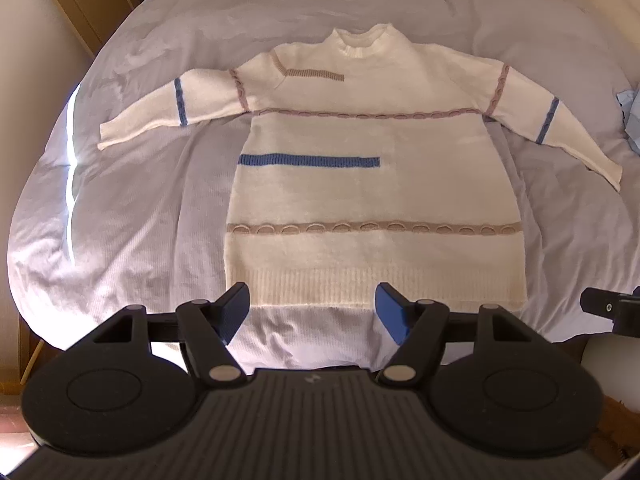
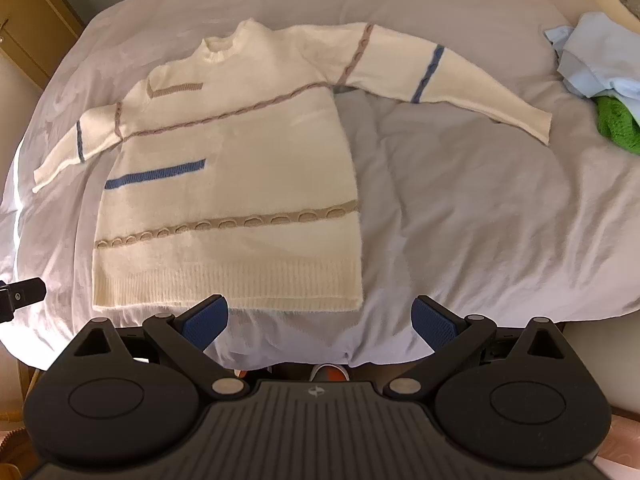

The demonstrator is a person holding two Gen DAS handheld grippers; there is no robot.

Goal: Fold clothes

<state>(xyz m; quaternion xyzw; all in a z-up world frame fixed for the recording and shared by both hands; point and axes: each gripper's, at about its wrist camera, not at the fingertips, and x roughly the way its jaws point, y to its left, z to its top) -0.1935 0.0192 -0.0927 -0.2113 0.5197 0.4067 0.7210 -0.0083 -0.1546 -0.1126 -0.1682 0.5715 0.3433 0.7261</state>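
A: On the bed, one cream sweater lies flat, front up, with collar far, ribbed hem near and both sleeves spread out left and right. Nothing on it is folded.

B: Jaws?

A: The left gripper and the right gripper hover just short of the hem, jaws released, grasping nothing.

B: Handling?

A: Judged a soft, light, limp knit: it should drape and sag when lifted, and may stretch. The likely holds are a cuff, a shoulder seam or a hem corner, where the edge is firmer.

B: Count?

A: One sweater, two sleeves, two grippers. At the far right lie a pale blue garment and a green one, both crumpled.
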